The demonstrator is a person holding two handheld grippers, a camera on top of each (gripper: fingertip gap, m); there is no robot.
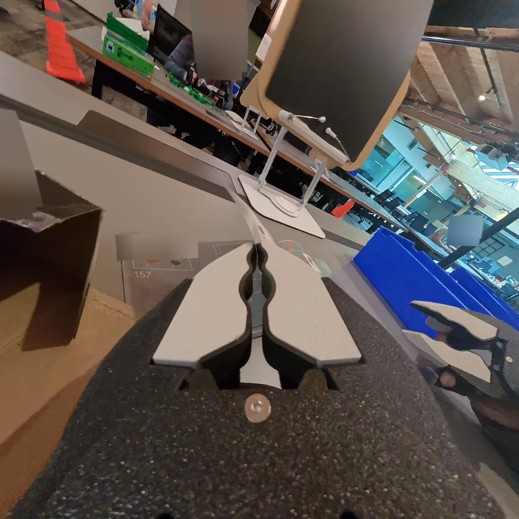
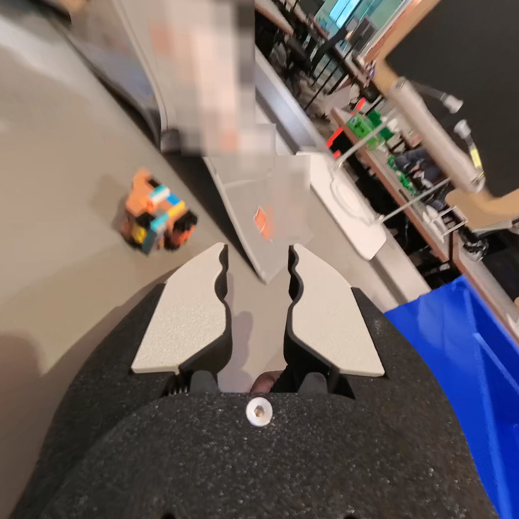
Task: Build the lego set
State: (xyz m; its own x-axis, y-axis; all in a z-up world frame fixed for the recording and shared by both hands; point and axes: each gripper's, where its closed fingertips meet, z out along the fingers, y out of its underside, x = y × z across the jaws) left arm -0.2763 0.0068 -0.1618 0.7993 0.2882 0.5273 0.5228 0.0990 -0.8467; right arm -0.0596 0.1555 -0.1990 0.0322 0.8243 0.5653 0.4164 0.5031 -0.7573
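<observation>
My left gripper point(image 1: 257, 248) is shut on the edge of a thin page of the open instruction booklet point(image 1: 163, 269), which lies on the grey table; the page stands edge-on between the fingertips. My right gripper point(image 2: 257, 248) is open and empty, hovering over the table before the booklet's lifted page point(image 2: 252, 224). It also shows in the left wrist view point(image 1: 460, 345), low at the right, jaws apart. A small, partly built lego model point(image 2: 157, 216), orange, black, blue and yellow, sits on the table left of the right gripper.
A blue bin point(image 1: 407, 280) stands at the right, also seen in the right wrist view point(image 2: 463, 351). A tablet point(image 1: 337, 70) on a white stand point(image 1: 280, 207) sits beyond the booklet. A dark cardboard box point(image 1: 50, 266) is at the left. A person works at a far table. About 25 centimeters separates my left fingertips from my right.
</observation>
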